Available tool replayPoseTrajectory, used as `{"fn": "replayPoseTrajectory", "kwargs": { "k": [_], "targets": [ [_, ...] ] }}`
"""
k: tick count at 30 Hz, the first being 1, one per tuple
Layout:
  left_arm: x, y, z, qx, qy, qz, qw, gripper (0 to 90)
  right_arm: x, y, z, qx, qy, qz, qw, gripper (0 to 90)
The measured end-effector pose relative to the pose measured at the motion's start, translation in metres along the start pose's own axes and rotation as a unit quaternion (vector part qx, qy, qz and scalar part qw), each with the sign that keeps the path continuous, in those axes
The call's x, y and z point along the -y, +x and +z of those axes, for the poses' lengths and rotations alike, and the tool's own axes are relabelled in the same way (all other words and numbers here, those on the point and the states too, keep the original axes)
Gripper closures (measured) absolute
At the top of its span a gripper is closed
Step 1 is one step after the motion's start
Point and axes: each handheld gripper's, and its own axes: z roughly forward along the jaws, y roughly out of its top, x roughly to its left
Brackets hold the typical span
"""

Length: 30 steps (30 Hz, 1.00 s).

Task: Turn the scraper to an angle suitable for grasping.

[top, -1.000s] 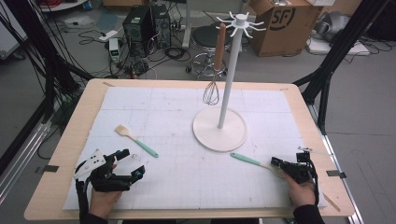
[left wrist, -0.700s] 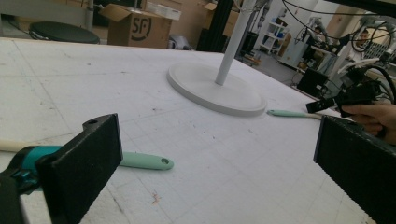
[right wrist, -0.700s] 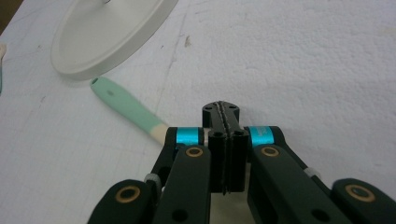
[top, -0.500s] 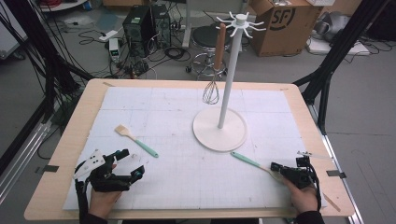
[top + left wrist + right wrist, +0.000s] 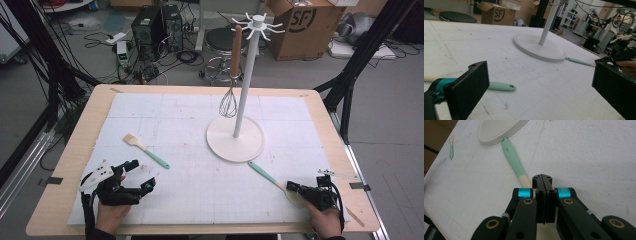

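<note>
Right tool drawn nearer, jaws pressed together on cream head of mint-handled spatula.

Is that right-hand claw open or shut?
Shut. In its own view the right gripper has both jaws pressed flat together, nothing between them, just beside the spatula lying on the table.

My left tongs sit low at the near left, gripped from behind by my left hand, jaws spread wide and pointing forward and to the right; in the left gripper view the two black pads stand far apart with nothing between them. Well apart to the right, my right tongs point left and slightly away from me, held by my right hand, jaws pressed flat together, pad against pad.
</note>
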Motion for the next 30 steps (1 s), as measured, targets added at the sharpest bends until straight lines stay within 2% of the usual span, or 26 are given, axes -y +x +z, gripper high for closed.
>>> {"fn": "replayPoseTrajectory", "kwargs": {
  "k": [4,8,9,13,14,20,30],
  "targets": [
    [0.0,0.0,0.0,0.0,-0.001,0.0,1.0,1.7,0.0,0.0,0.0,-0.002,-0.001,0.0,1.0,90.0],
    [0.0,0.001,-0.001,-0.001,0.0,0.001,1.0,1.7,-0.001,0.002,-0.006,-0.002,-0.04,-0.009,0.9992,85.2],
    [0.0,0.001,0.0,-0.001,0.0,-0.001,1.0,1.7,-0.003,0.002,-0.006,-0.008,-0.042,-0.01,0.999,82.2],
    [0.0,0.001,0.0,-0.001,0.0,0.0,1.0,1.7,-0.007,0.009,-0.002,-0.013,-0.036,-0.02,0.9991,65.0],
    [0.0,0.001,-0.001,-0.001,0.0,-0.001,1.0,1.7,-0.008,0.011,0.0,-0.008,-0.035,-0.024,0.9991,64.8],
    [0.0,0.002,-0.001,0.0,0.0,-0.002,1.0,1.7,-0.012,0.02,0.007,-0.028,-0.028,-0.044,0.9982,62.3],
    [0.0,0.002,-0.004,-0.003,-0.005,-0.003,1.0,1.7,-0.02,0.023,0.021,-0.023,0.026,-0.06,0.9976,60.4]
  ]
}}
